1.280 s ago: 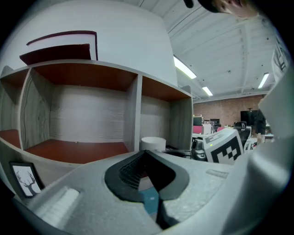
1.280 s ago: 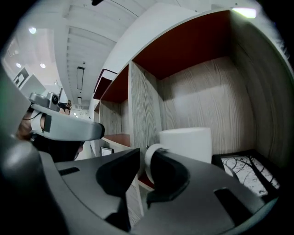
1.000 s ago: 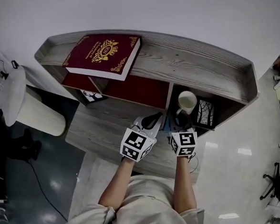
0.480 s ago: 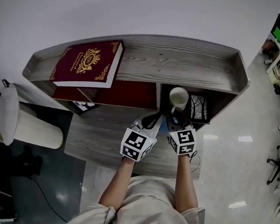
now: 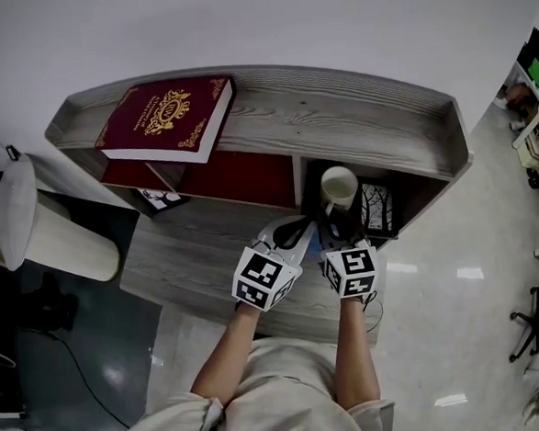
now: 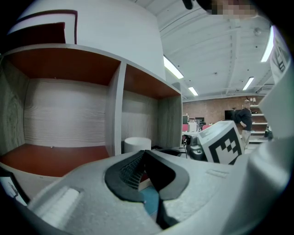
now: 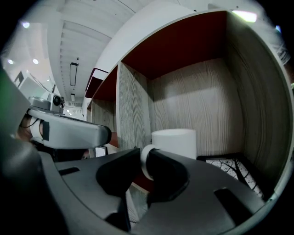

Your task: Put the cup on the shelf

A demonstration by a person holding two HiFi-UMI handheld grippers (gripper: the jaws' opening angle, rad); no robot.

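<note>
Your one shelf (image 5: 364, 120) stands on the bench (image 5: 185, 262), with a single maroon book (image 5: 166, 118) flat on top, its gold lettering too small to read. Your right gripper (image 7: 146, 167) has its fingers clamped on the handle of the one white cup (image 7: 174, 141), which is inside the shelf's right-end compartment beside a tree-print card (image 7: 229, 167). Your left gripper (image 6: 144, 158) has its fingers pressed together on nothing.
</note>
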